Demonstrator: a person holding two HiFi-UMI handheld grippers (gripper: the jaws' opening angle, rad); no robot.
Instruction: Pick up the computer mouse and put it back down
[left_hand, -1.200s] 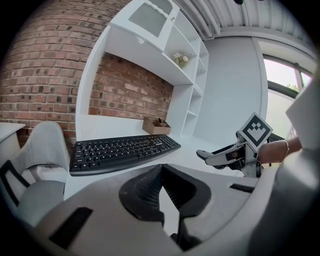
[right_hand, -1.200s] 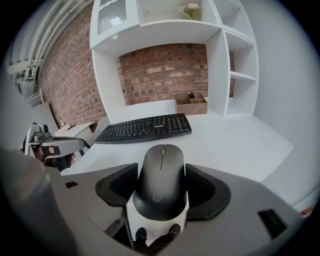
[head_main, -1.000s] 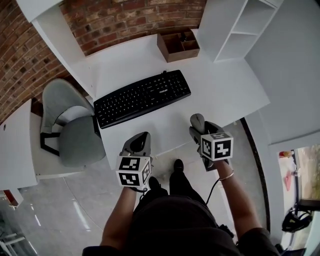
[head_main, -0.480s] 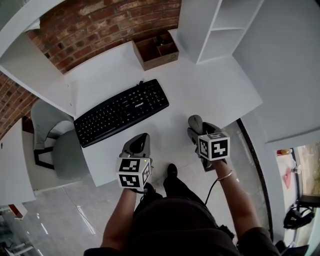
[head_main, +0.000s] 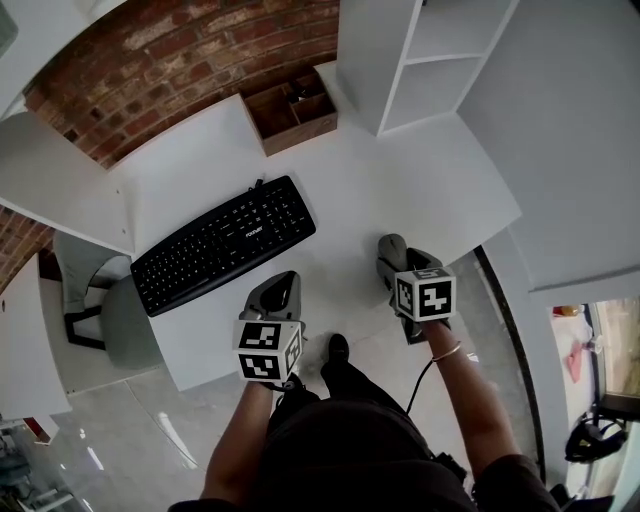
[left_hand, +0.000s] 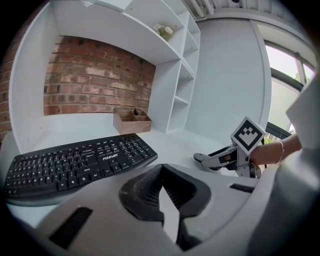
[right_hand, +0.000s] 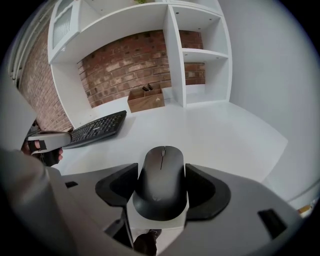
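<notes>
The black computer mouse (right_hand: 161, 180) sits squeezed between the two jaws of my right gripper (right_hand: 162, 167), which is shut on it. In the head view the mouse (head_main: 391, 245) pokes out ahead of the right gripper (head_main: 396, 264), near the front edge of the white desk (head_main: 380, 190). I cannot tell whether it rests on the desk or hangs just above it. My left gripper (head_main: 280, 295) hovers at the desk's front edge to the left, its jaws (left_hand: 161, 187) shut with nothing between them.
A black keyboard (head_main: 222, 245) lies on the desk left of centre. A brown wooden organiser box (head_main: 292, 108) stands at the back by the brick wall. White shelves (head_main: 420, 60) rise at the back right. A grey chair (head_main: 85, 300) stands to the left.
The head view has shifted, so the keyboard and box slide left in the picture. Both grippers stay in about the same place, the right one still holding the mouse.
</notes>
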